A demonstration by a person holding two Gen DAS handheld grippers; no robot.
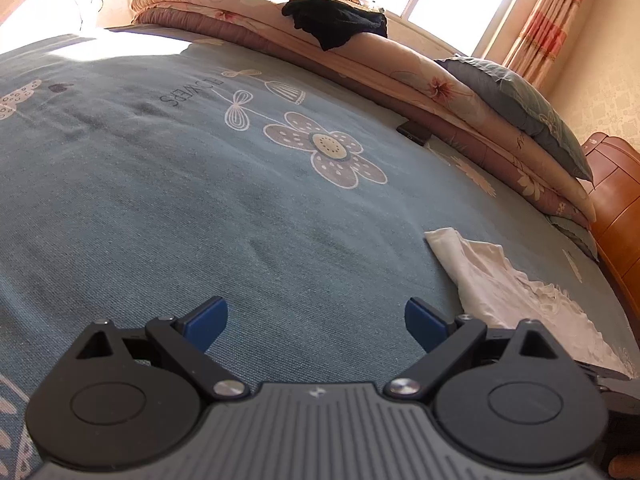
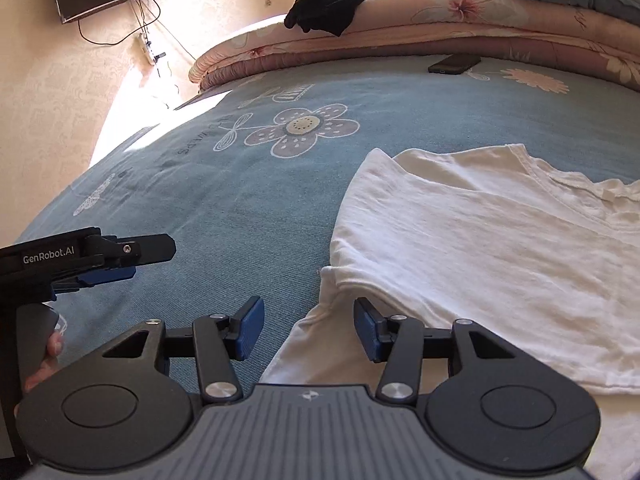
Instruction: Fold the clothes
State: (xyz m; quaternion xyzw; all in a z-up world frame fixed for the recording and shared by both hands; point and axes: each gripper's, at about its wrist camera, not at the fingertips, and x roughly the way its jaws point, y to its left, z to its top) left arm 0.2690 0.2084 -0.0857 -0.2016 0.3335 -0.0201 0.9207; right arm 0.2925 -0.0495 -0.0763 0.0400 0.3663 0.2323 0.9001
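Both tongs, left [image 1: 316, 326] and right [image 2: 309, 328], spread, empty; soft white shirt [image 2: 500, 248] on woven bedspread [image 1: 160, 200]

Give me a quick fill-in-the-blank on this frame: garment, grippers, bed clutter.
1. The garment lying on the blue bedsheet is a ____ T-shirt.
2. The right gripper has its jaws ____, nothing pinched between them.
3. On the folded quilt lies a ____ piece of clothing.
4. Near the quilt's edge a dark ____ lies on the sheet.

Answers: white; open; black; phone
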